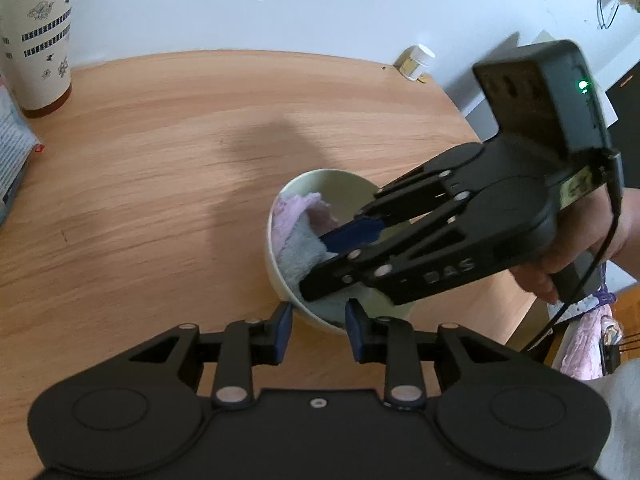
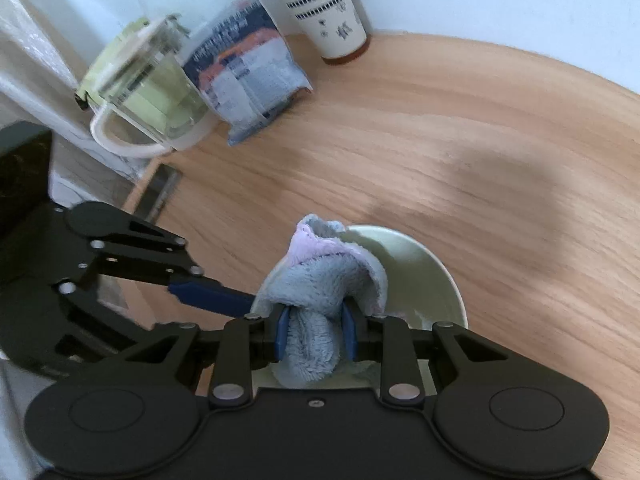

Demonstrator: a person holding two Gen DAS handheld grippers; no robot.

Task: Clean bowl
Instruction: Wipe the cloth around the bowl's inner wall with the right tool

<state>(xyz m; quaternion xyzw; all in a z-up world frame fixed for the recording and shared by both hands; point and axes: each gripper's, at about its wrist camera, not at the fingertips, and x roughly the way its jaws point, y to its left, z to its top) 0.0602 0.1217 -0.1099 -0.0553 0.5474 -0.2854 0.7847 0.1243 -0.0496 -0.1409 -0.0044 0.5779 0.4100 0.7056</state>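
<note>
Both wrist cameras look steeply down from close above the wooden table (image 1: 160, 152), sharing the bowl (image 1: 280, 280) and patterned cup (image 2: 324, 8).

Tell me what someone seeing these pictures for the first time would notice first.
The right tongs, shut on a fluffy blue and pink cloth, press it into a pale green bowl on the wooden table. The left tongs straddle the bowl's near rim.

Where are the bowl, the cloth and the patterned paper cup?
bowl (image 2: 438, 280), right wrist view, on its bare inner wall.
cloth (image 2: 316, 300), right wrist view, on the blue bunched middle.
patterned paper cup (image 2: 320, 4), right wrist view, on its printed side.
</note>
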